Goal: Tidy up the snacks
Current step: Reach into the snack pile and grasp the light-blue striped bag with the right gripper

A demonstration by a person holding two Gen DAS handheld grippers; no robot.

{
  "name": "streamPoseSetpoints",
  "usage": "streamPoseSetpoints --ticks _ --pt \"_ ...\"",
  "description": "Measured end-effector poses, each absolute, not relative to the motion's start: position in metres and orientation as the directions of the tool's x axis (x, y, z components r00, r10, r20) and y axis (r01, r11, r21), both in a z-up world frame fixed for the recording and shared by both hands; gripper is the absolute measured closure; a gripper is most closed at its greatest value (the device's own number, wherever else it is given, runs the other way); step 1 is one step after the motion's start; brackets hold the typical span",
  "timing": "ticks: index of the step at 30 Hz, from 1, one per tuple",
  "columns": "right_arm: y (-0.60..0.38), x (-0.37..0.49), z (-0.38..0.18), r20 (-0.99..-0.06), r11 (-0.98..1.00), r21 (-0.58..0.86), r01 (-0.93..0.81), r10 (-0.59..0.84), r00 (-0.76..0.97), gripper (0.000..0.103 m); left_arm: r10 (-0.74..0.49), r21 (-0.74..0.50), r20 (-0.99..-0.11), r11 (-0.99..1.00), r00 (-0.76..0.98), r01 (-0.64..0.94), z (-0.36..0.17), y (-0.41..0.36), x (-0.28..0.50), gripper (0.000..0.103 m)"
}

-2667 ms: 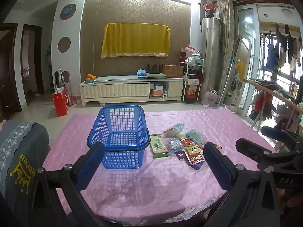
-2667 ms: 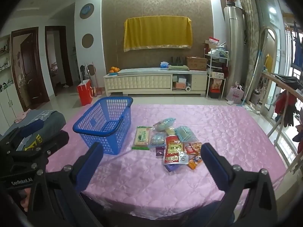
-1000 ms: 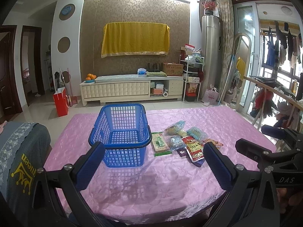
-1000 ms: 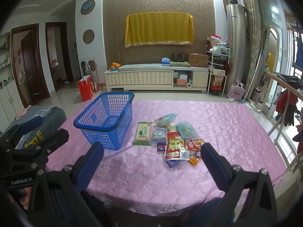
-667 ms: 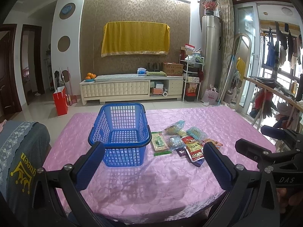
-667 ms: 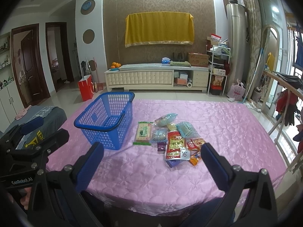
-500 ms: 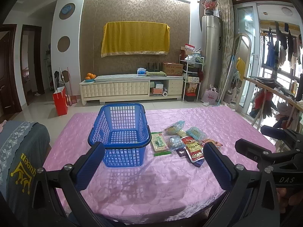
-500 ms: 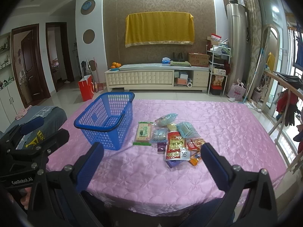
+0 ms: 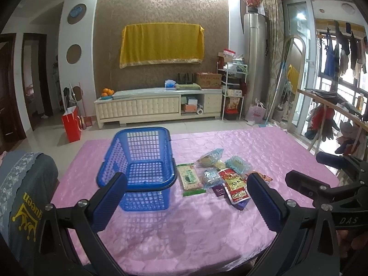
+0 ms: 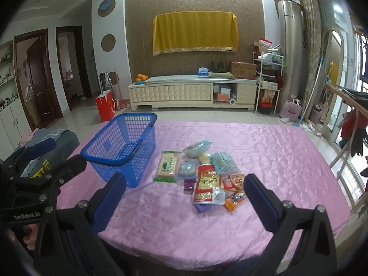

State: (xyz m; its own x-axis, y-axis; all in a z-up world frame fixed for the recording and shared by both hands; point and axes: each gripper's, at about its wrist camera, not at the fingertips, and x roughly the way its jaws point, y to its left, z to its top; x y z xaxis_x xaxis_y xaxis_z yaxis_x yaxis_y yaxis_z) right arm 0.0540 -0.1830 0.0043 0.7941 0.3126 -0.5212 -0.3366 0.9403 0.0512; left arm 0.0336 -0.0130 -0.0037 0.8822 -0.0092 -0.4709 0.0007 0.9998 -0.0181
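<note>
Both tools — left tool (image 9: 186, 193) and right tool (image 10: 184, 194) — gape wide, holding nothing; slippery snacks (image 10: 202, 170) may slide off the bench (image 10: 264, 151), missing the basket (image 10: 122, 145).

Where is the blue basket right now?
In both views the blue basket stands on the pink tablecloth, left of the snack packets.

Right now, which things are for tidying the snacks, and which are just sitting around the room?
For the job:
blue basket, nothing visible inside
snack packets piled beside it
left gripper and right gripper, both open

Just sitting around:
oranges
red bag
cardboard box
yellow cloth
</note>
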Motion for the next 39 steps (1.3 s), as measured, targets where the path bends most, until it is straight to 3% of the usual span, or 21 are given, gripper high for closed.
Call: streamPoseSetpoints --ticks 10,22,25,39 --pt "-0.215 0.121 -0.006 -0.579 0.944 0.046 -0.327 0.292 0.761 0.0 -0.059 -0.047 -0.562 0.998 0.825 0.039 -0.016 -0.037 0.11 0.0" --pt "-0.241 0.226 -0.057 -0.708 0.926 0.152 -0.346 0.346 0.616 0.0 -0.088 -0.048 -0.668 0.996 0.739 0.075 -0.052 -0.068 0.211 0.0" --pt "-0.241 0.252 -0.072 -0.735 0.918 0.172 -0.358 0.361 0.574 0.0 -0.139 -0.101 -0.69 0.99 0.71 0.096 -0.066 -0.069 0.236 0.0" --pt "-0.228 0.333 -0.14 -0.826 0.914 0.231 -0.334 0.366 0.429 0.0 -0.064 -0.014 -0.761 0.997 0.645 0.082 -0.115 -0.076 0.301 0.0"
